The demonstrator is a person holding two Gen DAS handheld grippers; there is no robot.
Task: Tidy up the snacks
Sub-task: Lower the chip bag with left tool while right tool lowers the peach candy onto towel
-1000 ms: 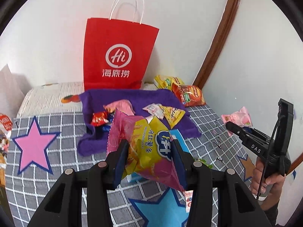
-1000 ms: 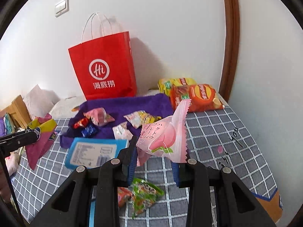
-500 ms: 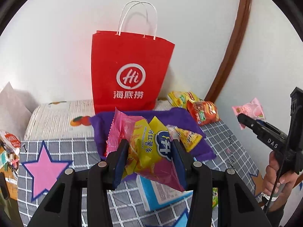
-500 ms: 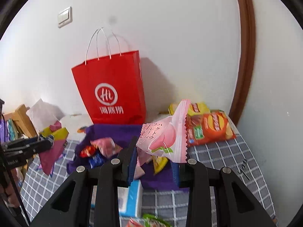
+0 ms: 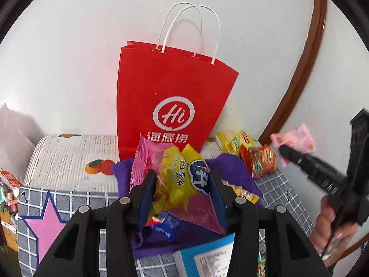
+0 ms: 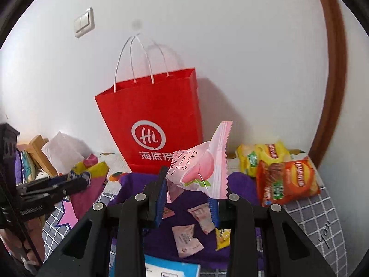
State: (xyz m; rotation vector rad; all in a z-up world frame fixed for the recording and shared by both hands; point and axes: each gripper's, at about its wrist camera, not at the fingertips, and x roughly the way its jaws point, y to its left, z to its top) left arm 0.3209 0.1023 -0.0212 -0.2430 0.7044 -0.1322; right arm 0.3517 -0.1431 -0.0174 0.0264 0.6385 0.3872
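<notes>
Both snacks are up off the bed and carried toward the red bag (image 5: 175,97) at the far wall: the left gripper (image 5: 182,198) clamps a yellow chip pack (image 5: 177,180), the right gripper (image 6: 188,198) pinches a pink peach packet (image 6: 200,168); next, I judge, each must be lifted over the bag's open rim and let go

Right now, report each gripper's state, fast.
Left gripper: closed on the yellow and pink chip bag.
Right gripper: closed on the pink peach snack packet.
</notes>
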